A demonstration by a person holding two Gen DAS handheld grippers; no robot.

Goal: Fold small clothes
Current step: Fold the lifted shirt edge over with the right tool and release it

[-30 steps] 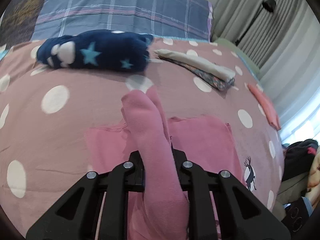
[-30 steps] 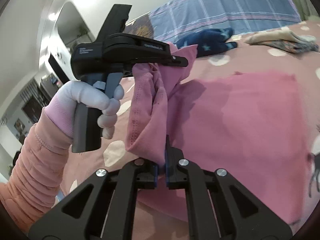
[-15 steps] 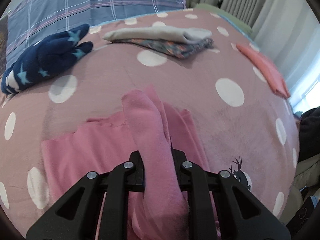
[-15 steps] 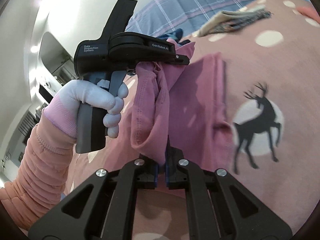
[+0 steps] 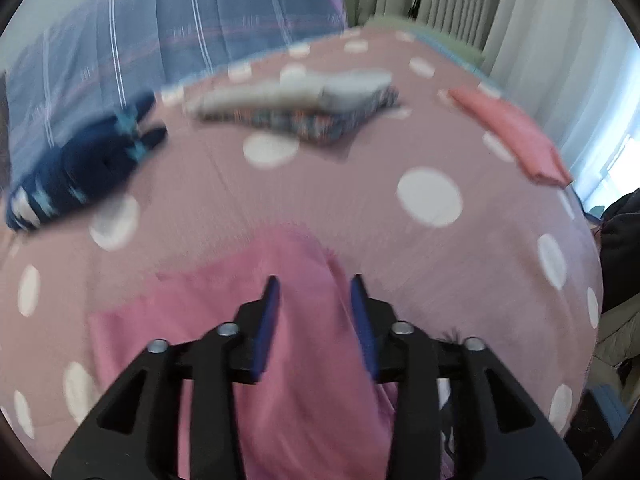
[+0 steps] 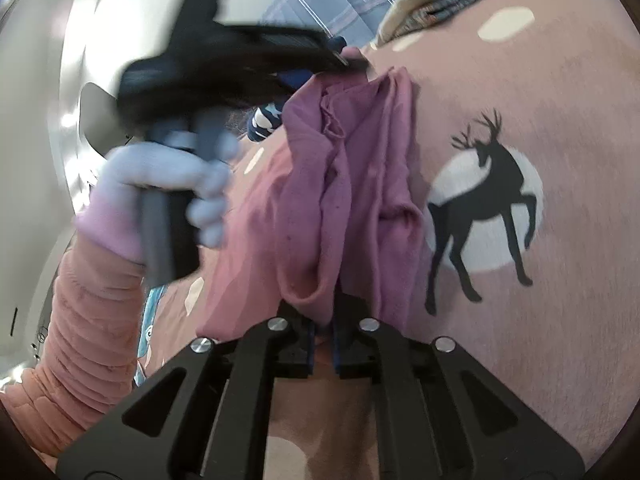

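**Inspector A:** Surface first. The bedspread (image 5: 360,184) is dusty pink with white dots, and a black deer print (image 6: 484,208) on a white disc shows at 3 o'clock in the right wrist view. A blue plaid pillow (image 5: 160,40) lies at 11 o'clock in the left view, with pale curtains (image 5: 460,0) at 1 o'clock.

**Inspector B:** Other items on the spread?

**Inspector A:** A navy star-patterned bundle (image 5: 84,168) at 9 o'clock, a folded beige and patterned stack (image 5: 296,108) at 12, and a folded coral piece (image 5: 512,136) at 2. All are well apart from the work. The view is blurred; finer detail cannot be told.

**Inspector B:** The task item?

**Inspector A:** The pink garment (image 5: 304,320) lies on the spread at centre, partly bunched and raised toward both tools.

**Inspector B:** Tool states?

**Inspector A:** The left gripper (image 5: 314,292) has just been opening; its blue pads (image 5: 266,320) stand apart, with the pink cloth between them but not pinched. The right gripper (image 6: 324,312) is nearly closed, jaws just starting to part, with a fold of the garment at the narrow gap; whether it is gripped I cannot tell.

**Inspector B:** The person?

**Inspector A:** A gloved hand (image 6: 172,184) with a peach sleeve (image 6: 88,320) holds the left tool, at 9 o'clock in the right view.
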